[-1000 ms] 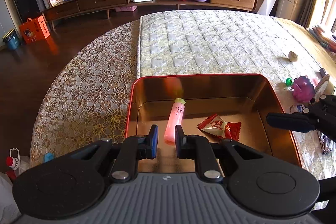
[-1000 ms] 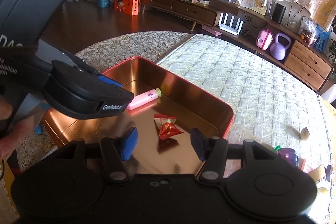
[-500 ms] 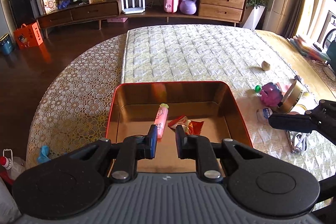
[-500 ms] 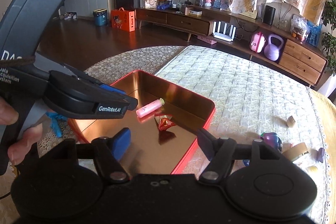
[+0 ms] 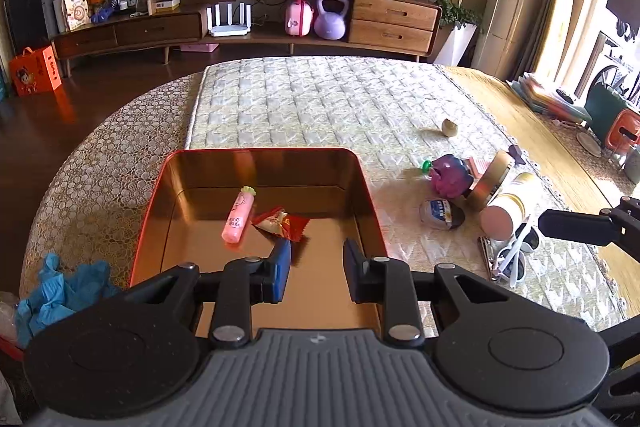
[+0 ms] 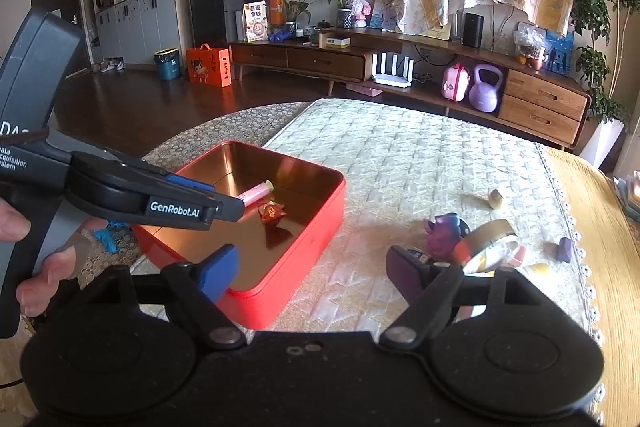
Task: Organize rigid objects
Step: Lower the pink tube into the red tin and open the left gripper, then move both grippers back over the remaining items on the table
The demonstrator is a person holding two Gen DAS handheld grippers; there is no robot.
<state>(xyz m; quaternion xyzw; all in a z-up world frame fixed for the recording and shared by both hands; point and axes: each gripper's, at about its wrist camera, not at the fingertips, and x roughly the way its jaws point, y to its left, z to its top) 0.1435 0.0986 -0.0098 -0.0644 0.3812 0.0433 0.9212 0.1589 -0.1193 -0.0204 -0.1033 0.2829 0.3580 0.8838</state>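
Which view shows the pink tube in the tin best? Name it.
The left wrist view: the pink tube lies fully visible on the floor of the red tin. In the right wrist view, the left gripper's finger hides most of it.

Black left gripper [image 6: 224,205] marked "GenRobot.AI", blue pad, silver screws.

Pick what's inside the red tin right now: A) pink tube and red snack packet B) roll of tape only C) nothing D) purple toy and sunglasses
A: the left wrist view shows only the pink tube and the red snack packet lying on the floor of the red tin; the purple toy sits outside on the quilted cloth.
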